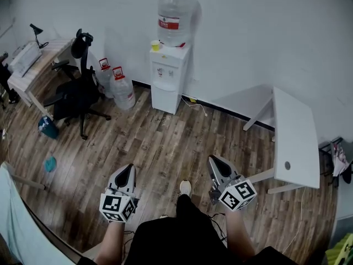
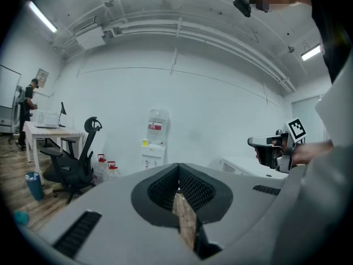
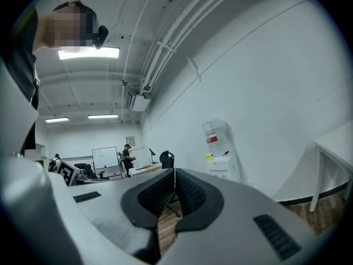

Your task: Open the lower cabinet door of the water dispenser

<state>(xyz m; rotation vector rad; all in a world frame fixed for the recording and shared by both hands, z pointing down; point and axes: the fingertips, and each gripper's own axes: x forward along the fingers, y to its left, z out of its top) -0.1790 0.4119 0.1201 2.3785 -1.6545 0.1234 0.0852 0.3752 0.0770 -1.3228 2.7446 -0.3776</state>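
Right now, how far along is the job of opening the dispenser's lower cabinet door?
Done: nothing yet. The lower cabinet door of the water dispenser looks shut. In hand: nothing. The left gripper and right gripper are both empty with jaws together, held over the wooden floor well short of the dispenser. Left: walk up, take hold of the door and pull it open.
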